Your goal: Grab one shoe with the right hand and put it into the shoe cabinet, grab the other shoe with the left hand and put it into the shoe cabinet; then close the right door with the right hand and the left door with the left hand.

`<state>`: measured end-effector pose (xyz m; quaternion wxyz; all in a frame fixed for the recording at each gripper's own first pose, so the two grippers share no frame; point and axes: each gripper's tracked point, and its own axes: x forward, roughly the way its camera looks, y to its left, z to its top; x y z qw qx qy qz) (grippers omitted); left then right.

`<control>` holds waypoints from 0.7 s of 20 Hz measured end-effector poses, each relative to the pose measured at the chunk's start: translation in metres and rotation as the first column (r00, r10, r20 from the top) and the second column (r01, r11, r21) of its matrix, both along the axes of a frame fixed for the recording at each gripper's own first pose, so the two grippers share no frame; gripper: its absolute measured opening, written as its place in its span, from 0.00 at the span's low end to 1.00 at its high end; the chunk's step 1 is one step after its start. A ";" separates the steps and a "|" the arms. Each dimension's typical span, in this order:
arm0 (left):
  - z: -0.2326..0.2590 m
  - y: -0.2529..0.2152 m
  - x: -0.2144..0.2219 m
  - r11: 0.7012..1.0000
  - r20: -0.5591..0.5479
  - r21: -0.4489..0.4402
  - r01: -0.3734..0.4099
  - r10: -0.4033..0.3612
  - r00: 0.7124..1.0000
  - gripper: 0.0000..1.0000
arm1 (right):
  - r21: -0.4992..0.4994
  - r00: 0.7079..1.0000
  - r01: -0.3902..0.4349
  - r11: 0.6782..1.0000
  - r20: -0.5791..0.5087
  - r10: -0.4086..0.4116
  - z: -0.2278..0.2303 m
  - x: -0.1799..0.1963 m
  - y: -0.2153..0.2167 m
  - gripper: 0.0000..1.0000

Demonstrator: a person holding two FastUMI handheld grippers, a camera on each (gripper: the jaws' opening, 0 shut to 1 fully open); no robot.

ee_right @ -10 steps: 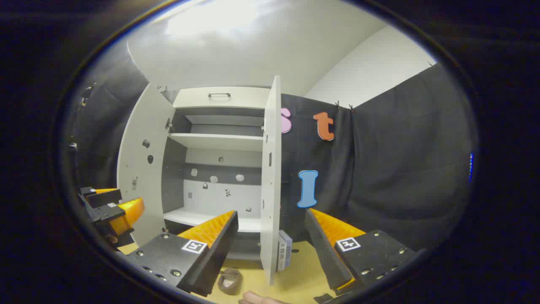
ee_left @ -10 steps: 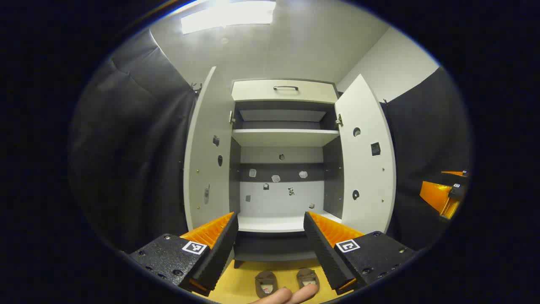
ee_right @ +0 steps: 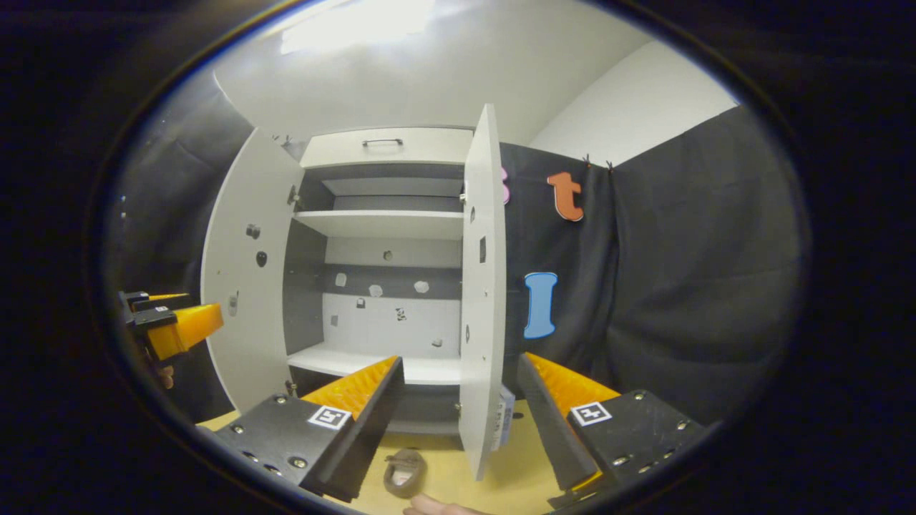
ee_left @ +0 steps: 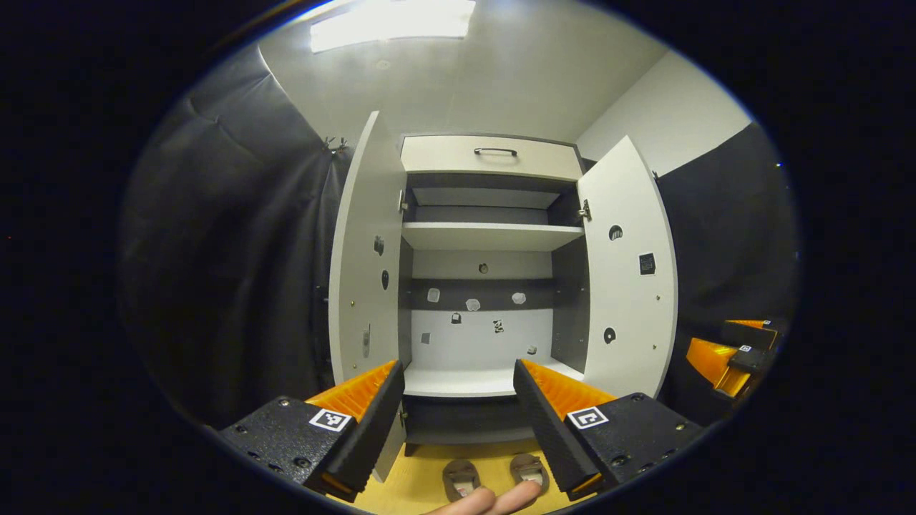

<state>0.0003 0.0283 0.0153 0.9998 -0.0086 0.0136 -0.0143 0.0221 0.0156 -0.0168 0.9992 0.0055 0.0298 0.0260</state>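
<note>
Two shoes (ee_left: 495, 475) sit on yellow floor (ee_left: 415, 486) before open shoe cabinet (ee_left: 490, 236).

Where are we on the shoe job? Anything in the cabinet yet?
Nothing looks done yet. Both shoes sit on the floor in front of the cabinet, whose shelves are bare. Left door and right door stand open. The left gripper and right gripper are open, holding nothing. Left to do: both shoes in, then both doors shut.
</note>
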 end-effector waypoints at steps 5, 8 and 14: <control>-0.002 0.015 0.000 1.000 -0.002 0.011 -0.026 0.026 1.000 0.94 | 0.018 0.999 -0.034 0.999 -0.032 0.035 -0.002 -0.006 0.018 0.96; -0.005 0.024 -0.001 0.999 -0.003 0.012 -0.040 0.040 0.999 0.95 | 0.010 0.999 -0.030 1.000 -0.026 0.030 -0.003 -0.004 0.019 0.96; -0.025 0.031 -0.007 1.000 -0.014 0.005 -0.027 0.027 1.000 0.95 | -0.001 0.997 -0.060 0.998 -0.043 0.059 -0.028 0.009 0.035 0.96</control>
